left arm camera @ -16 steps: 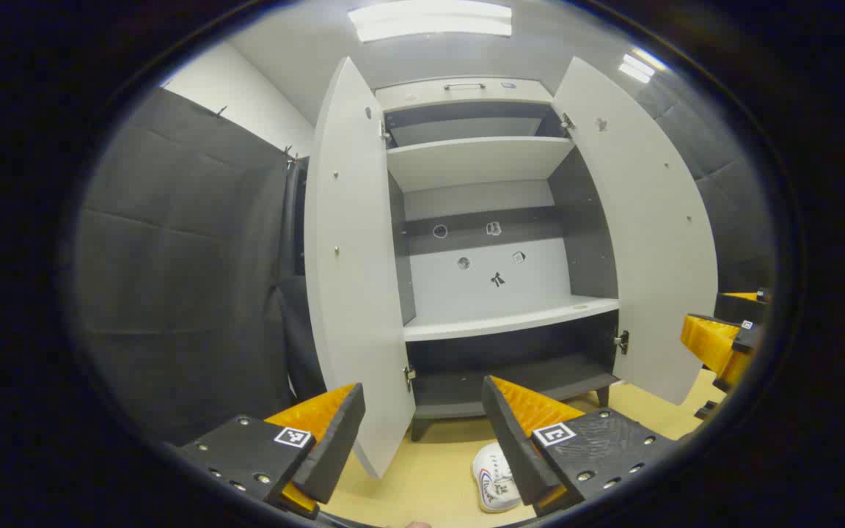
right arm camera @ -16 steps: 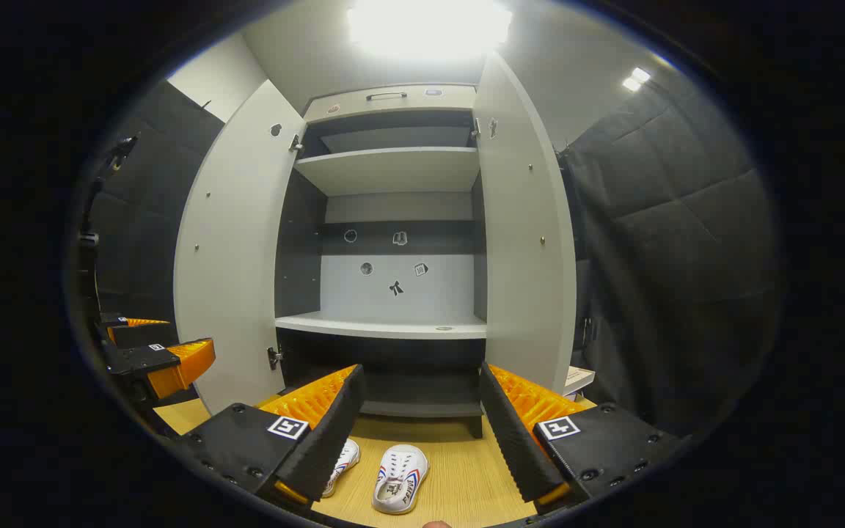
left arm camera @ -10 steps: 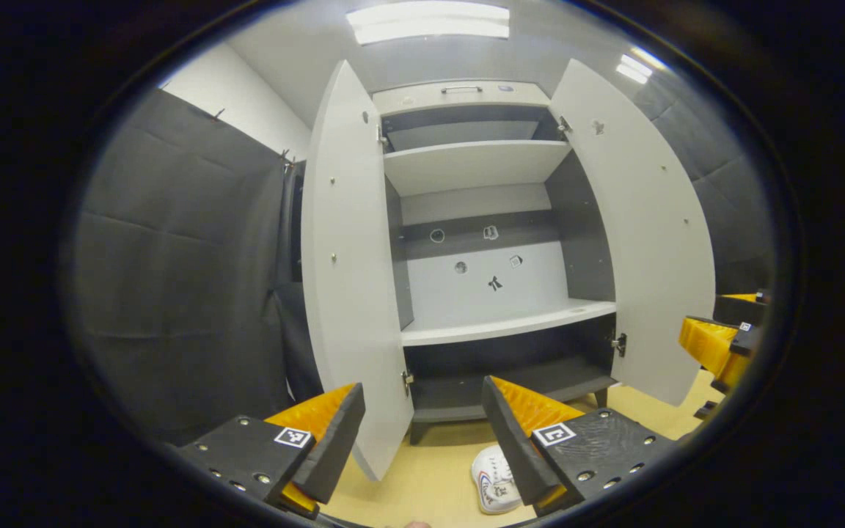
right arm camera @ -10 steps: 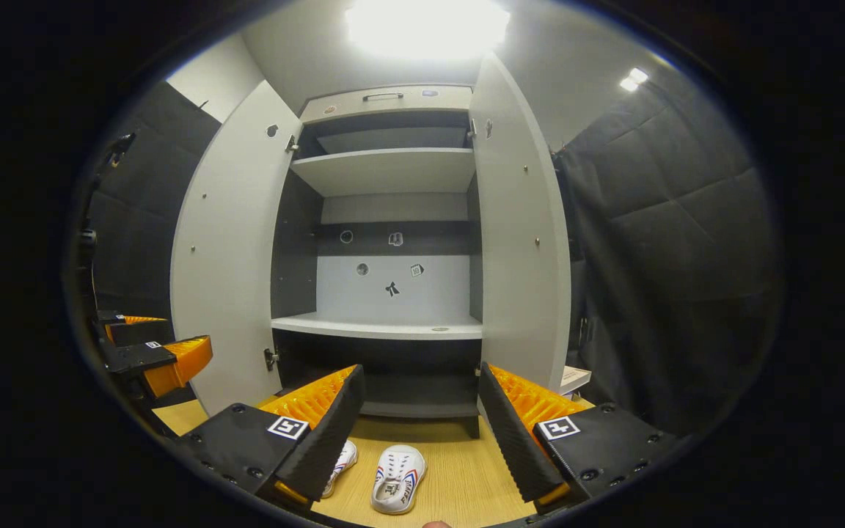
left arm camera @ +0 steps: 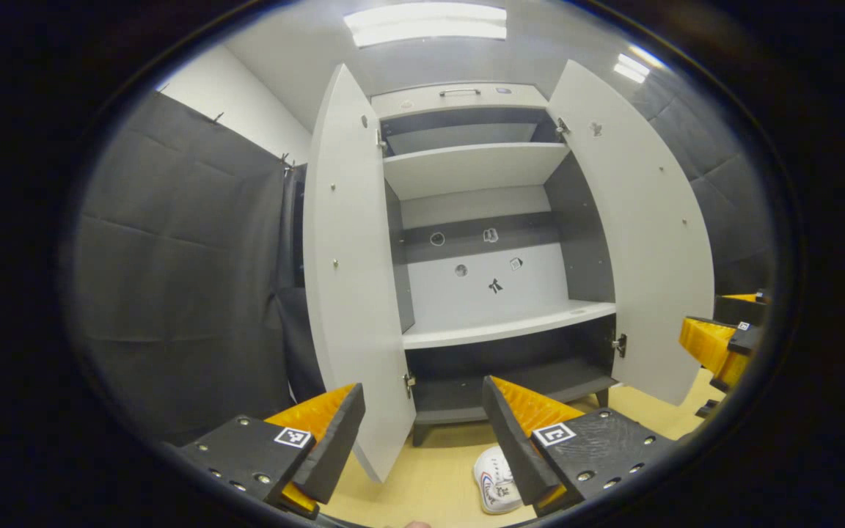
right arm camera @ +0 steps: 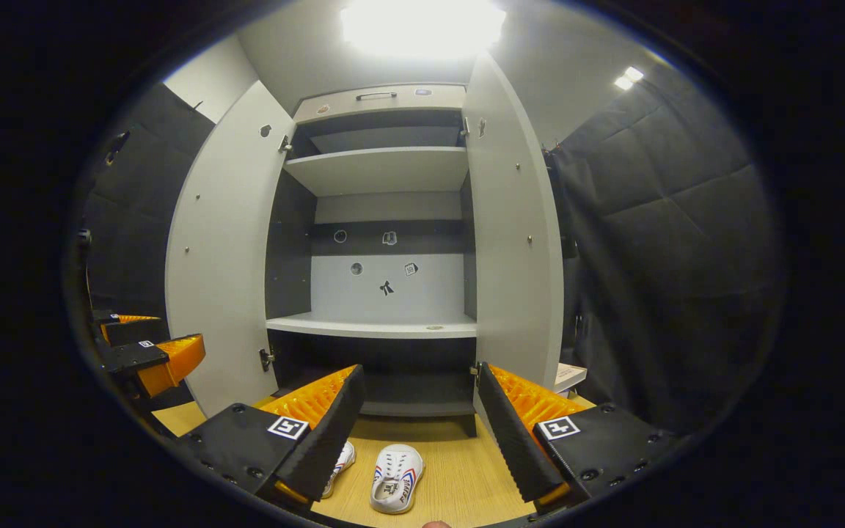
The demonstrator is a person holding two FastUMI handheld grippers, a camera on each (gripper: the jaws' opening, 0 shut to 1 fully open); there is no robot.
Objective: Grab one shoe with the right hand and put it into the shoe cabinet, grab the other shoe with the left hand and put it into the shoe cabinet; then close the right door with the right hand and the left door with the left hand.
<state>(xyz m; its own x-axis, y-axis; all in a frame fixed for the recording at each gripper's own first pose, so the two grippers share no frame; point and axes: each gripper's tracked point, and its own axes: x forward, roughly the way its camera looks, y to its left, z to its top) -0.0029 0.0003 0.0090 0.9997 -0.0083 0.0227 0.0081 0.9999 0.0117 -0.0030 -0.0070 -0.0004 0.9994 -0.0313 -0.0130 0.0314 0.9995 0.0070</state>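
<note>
1. My left hand-held gripper [left arm camera: 422, 433] is wide open with nothing between its fingers, held above the floor [left arm camera: 430, 477] in front of the cabinet [left arm camera: 481, 242].
2. My right hand-held gripper [right arm camera: 419, 433] is open too and holds nothing; from the left gripper view I see it at the far right edge [left arm camera: 723, 337], well apart from the left one.
3. Both shoes lie on the floor just before the cabinet's foot — the right shoe [right arm camera: 395, 478] is in plain sight between the right gripper's fingers, toe toward me, and the left shoe [right arm camera: 339, 462] is half hidden behind that gripper's left finger.
4. In the left gripper view I see one shoe [left arm camera: 494, 480] partly behind a finger; I cannot tell which it is.
5. Both doors stand open — the left door [right arm camera: 221, 257] and the right door [right arm camera: 514, 235] — and the shelves [right arm camera: 371, 325] inside are bare.
</note>
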